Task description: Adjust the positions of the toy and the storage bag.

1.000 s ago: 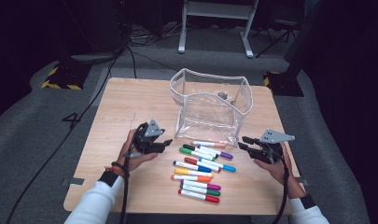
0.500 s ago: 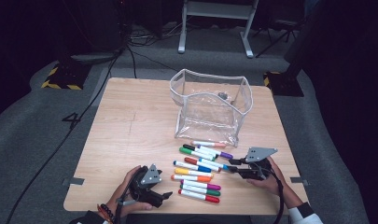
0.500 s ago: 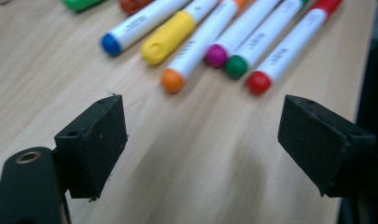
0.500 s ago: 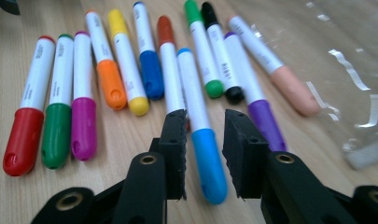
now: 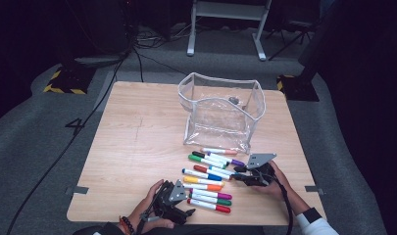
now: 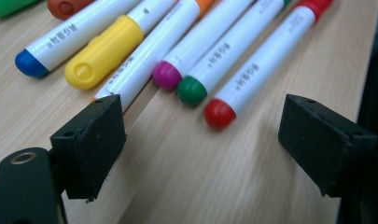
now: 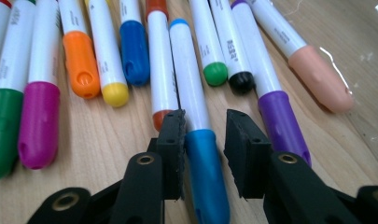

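Several capped markers (image 5: 208,178) lie side by side on the wooden table (image 5: 137,127), in front of a clear plastic pouch (image 5: 220,115). My left gripper (image 5: 187,212) rests at the table's front edge, pointing at the row. Its jaws have just been opening and stand wide apart in the left gripper view (image 6: 203,140), with nothing between them. The red marker (image 6: 252,70) ends just ahead of them. My right gripper (image 5: 237,172) comes in from the right. It straddles the light-blue-capped marker (image 7: 203,154), which lies on the table with the pads close on either side.
The pouch stands open-topped at the back middle, with a small dark thing (image 5: 234,100) inside. Bare wood stretches to the left. A black cable (image 5: 88,117) runs over the grey floor at the left. A metal stand (image 5: 225,24) is beyond the table.
Both hands have come down toward the markers. The left gripper moved from beside the pouch to the table's front edge. The right gripper slid left onto the marker row.
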The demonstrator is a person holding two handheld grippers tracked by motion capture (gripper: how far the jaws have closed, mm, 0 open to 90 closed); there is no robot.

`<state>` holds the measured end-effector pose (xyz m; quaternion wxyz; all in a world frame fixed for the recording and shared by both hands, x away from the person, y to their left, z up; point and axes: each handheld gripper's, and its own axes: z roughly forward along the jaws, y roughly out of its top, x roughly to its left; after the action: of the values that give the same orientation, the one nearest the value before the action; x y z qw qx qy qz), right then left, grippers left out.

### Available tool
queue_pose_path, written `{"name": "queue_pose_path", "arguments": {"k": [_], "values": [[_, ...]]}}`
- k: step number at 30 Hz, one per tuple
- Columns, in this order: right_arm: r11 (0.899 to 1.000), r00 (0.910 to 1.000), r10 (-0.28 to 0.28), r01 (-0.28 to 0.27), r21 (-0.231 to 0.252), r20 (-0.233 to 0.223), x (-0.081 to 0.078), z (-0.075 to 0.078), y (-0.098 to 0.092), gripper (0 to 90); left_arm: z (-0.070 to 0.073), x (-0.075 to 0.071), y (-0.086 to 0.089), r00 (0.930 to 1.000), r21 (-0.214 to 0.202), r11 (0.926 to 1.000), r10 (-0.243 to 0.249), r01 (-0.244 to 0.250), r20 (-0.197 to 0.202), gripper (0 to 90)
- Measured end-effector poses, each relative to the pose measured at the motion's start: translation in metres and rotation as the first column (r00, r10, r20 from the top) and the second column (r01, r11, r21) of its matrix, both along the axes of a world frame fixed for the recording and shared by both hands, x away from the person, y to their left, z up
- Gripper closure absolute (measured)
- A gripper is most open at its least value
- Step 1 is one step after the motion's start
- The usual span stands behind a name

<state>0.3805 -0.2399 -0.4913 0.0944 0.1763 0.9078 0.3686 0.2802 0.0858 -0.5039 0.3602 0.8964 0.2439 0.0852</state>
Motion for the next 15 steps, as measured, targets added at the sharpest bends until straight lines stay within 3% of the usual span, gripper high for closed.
{"name": "queue_pose_path", "arguments": {"k": [8,15], "values": [[1.0,0.9997,-0.019,0.019,0.0,-0.018,0.0,-0.002,-0.013,73.3,0.0,0.011,-0.011,0.9979,0.022,0.9977,0.064,-0.064,-0.004,7.1],[0.998,0.9975,-0.063,0.063,-0.023,-0.032,-0.008,0.001,-0.04,73.6,-0.001,0.019,-0.014,0.9957,0.03,0.9953,0.092,-0.092,-0.006,2.6]]}}
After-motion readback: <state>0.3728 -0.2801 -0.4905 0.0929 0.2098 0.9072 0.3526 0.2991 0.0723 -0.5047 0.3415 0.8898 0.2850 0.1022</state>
